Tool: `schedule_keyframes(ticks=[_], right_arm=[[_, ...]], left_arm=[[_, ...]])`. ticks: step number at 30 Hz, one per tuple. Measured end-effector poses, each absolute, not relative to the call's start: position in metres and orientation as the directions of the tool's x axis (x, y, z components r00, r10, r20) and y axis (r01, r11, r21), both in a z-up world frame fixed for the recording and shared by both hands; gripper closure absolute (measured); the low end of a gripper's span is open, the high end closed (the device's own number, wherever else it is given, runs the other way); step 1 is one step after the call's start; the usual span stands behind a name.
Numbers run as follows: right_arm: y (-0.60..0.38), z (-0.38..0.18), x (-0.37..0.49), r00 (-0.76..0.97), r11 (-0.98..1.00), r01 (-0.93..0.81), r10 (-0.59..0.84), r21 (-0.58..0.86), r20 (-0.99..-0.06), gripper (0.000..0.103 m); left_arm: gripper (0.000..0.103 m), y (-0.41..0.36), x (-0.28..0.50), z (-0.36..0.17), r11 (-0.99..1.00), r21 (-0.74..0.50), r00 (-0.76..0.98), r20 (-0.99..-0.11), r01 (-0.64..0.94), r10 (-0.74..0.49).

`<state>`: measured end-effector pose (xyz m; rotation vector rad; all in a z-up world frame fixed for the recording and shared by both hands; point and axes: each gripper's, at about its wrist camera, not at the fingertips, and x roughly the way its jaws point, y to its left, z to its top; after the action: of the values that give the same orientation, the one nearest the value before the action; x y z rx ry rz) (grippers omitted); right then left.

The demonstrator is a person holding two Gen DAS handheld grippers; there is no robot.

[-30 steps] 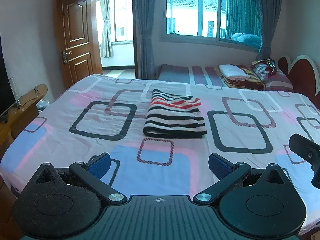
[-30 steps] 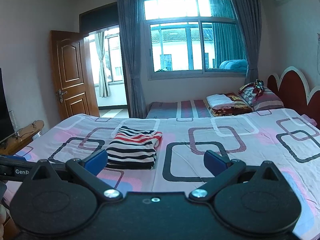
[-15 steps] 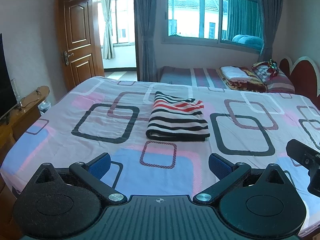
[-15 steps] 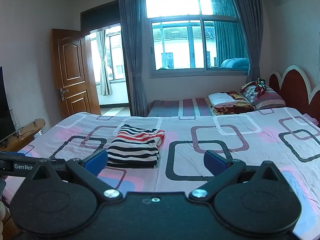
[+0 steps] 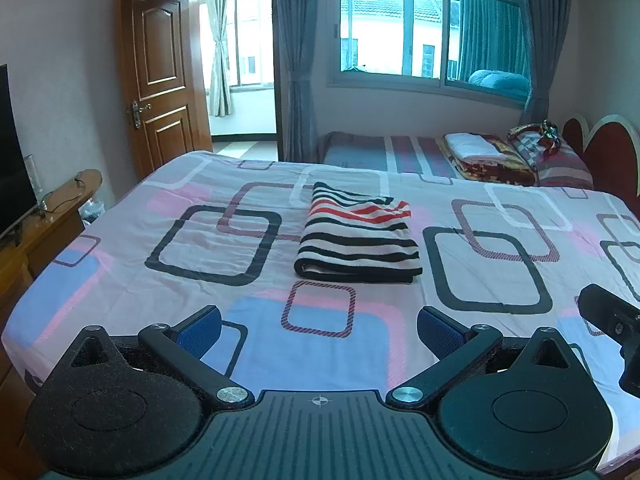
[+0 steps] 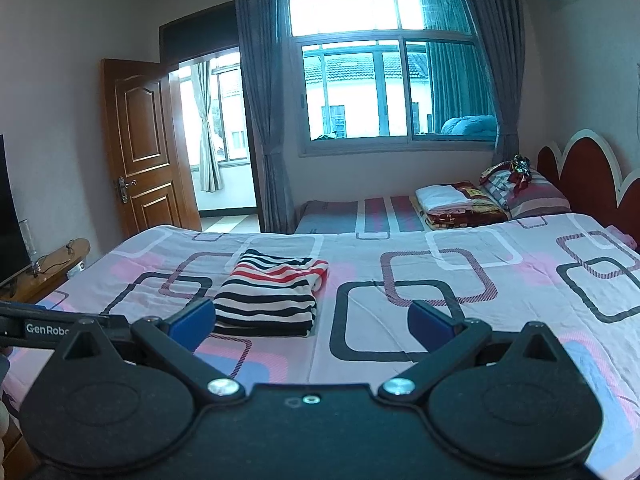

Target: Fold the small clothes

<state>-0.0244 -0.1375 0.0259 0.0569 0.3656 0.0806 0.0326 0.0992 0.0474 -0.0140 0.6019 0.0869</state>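
A striped garment (image 5: 356, 236), black, white and red, lies folded in a neat rectangle on the patterned bed sheet (image 5: 200, 280). It also shows in the right wrist view (image 6: 272, 294). My left gripper (image 5: 318, 326) is open and empty, held above the bed's near edge, well short of the garment. My right gripper (image 6: 310, 318) is open and empty, to the right of the left one and also back from the garment. Part of the right gripper's body (image 5: 612, 320) shows at the left wrist view's right edge.
A wooden TV stand (image 5: 44, 220) with a screen stands left of the bed. A second bed with folded blankets (image 5: 480, 156) and pillows lies beyond. A red headboard (image 6: 588, 168) is at the right. A wooden door (image 5: 160, 80) stands open at the back left.
Both grippers have drawn back and risen slightly, so the garment sits a little farther off in both views. The garment has not moved. Both jaws stay open.
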Motion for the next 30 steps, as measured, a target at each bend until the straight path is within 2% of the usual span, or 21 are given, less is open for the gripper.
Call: schedule_keyframes(ticks=[25,30], right_arm=[[-0.139,0.018,-0.010,0.916,0.994,-0.082,0.102,0.069,-0.387,0.001],[-0.138,0.017,-0.005,0.914,0.994,-0.087,0.107,0.067,-0.392,0.001]], left_arm=[[0.000,0.096,0.051,0.041,0.998,0.012,0.809,-0.585,-0.057,0.053],[0.000,0.091,0.058,0.039,0.998,0.052,0.822,-0.568,-0.020,0.046]])
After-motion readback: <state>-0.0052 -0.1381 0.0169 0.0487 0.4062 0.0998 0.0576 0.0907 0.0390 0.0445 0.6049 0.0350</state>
